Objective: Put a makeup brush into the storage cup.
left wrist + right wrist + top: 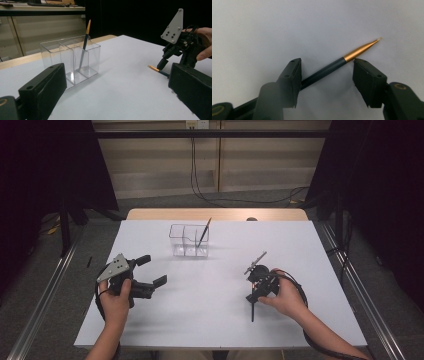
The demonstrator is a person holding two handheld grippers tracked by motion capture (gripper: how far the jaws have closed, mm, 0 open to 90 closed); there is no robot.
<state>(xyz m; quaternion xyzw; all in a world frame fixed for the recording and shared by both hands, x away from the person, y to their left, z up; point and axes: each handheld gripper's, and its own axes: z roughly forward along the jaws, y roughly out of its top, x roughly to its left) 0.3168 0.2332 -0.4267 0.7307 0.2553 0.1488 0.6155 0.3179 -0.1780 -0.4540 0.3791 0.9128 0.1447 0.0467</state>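
Jaws of the right gripper (325, 75): parted, straddling a brush (337, 64) that lies flat on the white table (262, 25); pads not yet pressing, a clear gap on the far side. Long axis of the brush: slantwise across the gap, dark handle passing close by one pad, gold ferrule and tip reaching beyond the other (a square closure would meet it at an angle). Jaws of the left gripper (112, 90): wide apart, empty, well off from this brush. Nearer hand: right. Clear divided holder (71, 62) with a second brush (85, 45) upright stands ahead of the left jaws. Hidden: handle's rear end, behind the jaw.
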